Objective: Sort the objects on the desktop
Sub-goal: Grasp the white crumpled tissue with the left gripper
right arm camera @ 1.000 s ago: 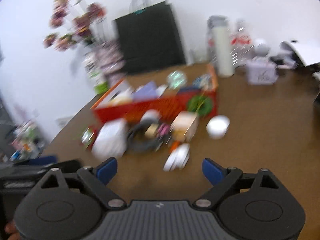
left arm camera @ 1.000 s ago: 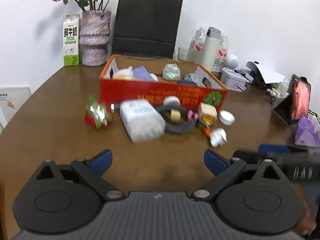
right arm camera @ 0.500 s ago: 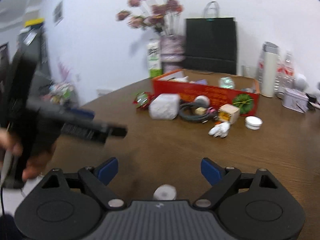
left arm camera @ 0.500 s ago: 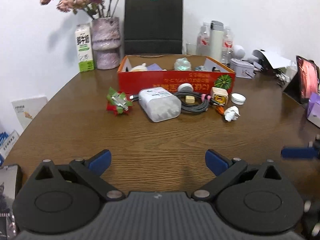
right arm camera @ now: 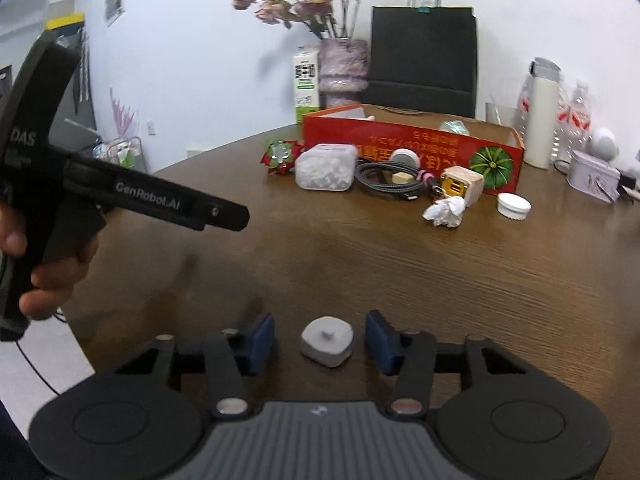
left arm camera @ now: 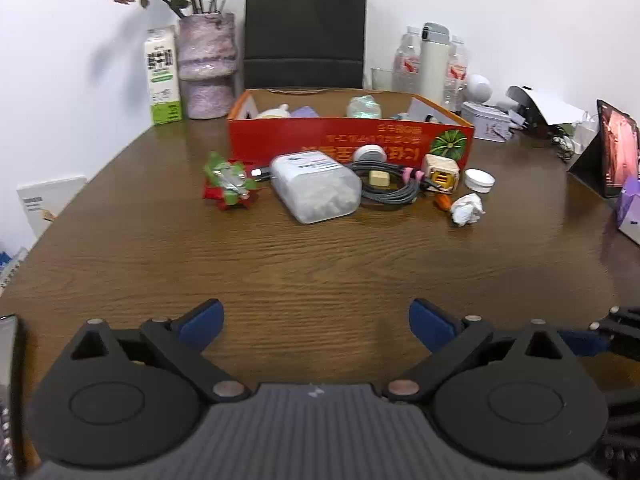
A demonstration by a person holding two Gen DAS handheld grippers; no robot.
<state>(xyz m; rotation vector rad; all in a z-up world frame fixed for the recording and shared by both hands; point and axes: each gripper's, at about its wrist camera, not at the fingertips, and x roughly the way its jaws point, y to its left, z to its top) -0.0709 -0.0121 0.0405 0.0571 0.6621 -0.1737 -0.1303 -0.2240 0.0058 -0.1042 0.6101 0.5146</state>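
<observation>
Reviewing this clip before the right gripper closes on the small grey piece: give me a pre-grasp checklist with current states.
1. Small grey piece lies between the right gripper fingers: ok.
2. Right jaws open, gaps on both sides of the piece: ok.
3. Piece centred between the pads: roughly ok, slightly nearer the right one.
4. Left gripper open, holding nothing, over bare table: ok.
5. Red box has room: cannot tell; several items already inside.
6. Finger depth past the piece: cannot tell.
</observation>
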